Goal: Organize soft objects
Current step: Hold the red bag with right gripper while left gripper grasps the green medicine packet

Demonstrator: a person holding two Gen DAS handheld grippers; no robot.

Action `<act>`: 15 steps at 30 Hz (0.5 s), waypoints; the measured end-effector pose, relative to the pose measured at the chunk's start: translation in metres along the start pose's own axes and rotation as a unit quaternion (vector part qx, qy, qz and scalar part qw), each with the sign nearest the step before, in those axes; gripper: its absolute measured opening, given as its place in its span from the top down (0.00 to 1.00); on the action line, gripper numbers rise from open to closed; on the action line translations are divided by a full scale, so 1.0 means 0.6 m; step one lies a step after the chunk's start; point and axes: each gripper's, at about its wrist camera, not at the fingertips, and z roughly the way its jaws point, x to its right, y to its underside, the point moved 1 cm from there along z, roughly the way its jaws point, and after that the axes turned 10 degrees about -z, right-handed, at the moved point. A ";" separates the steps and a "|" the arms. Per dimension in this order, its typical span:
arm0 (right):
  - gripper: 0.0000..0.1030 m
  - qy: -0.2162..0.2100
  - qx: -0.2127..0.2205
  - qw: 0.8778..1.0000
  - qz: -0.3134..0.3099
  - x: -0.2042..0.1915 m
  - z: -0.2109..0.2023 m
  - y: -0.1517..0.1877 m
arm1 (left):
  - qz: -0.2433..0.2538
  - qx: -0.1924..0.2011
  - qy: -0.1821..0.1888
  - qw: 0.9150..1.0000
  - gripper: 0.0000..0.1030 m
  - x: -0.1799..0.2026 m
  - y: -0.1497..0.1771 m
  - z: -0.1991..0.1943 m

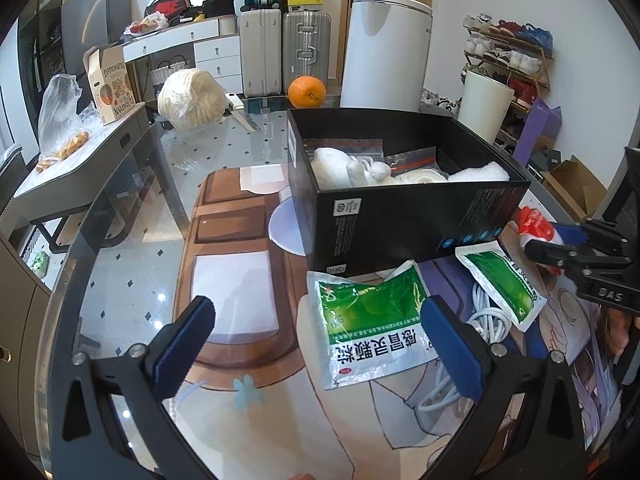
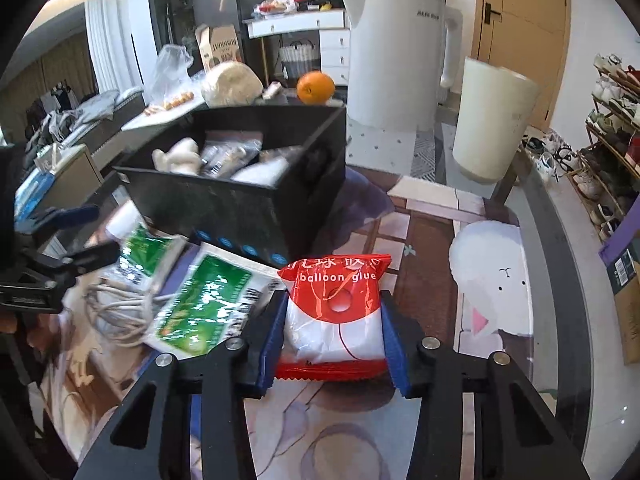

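- Black box [image 2: 240, 208]: on table, up-left of the right gripper [image 2: 334, 320]; holds soft items.
- Balloon glue packet [image 2: 336, 312]: clamped between the right gripper's pads, long axis along fingers.
- Left gripper [image 1: 320, 336]: wide open, empty, over green sachet [image 1: 372, 320].

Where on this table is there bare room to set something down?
Free: the mat left of the black box, and the glass toward the cabbage. Crowded: in front of the box, with green sachets and a white cable.
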 end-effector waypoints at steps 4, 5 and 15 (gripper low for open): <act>0.56 -0.001 0.024 1.000 0.000 -0.012 -0.030 0.000 | 0.005 -0.010 -0.001 1.000 0.00 0.005 -0.001 0.008; 0.56 -0.002 0.028 1.000 -0.003 -0.017 -0.036 -0.001 | 0.004 -0.011 0.000 1.000 0.00 0.006 -0.002 0.010; 0.56 -0.008 0.040 0.999 -0.021 -0.045 -0.064 -0.013 | 0.007 -0.038 -0.002 0.999 0.00 0.036 -0.016 0.042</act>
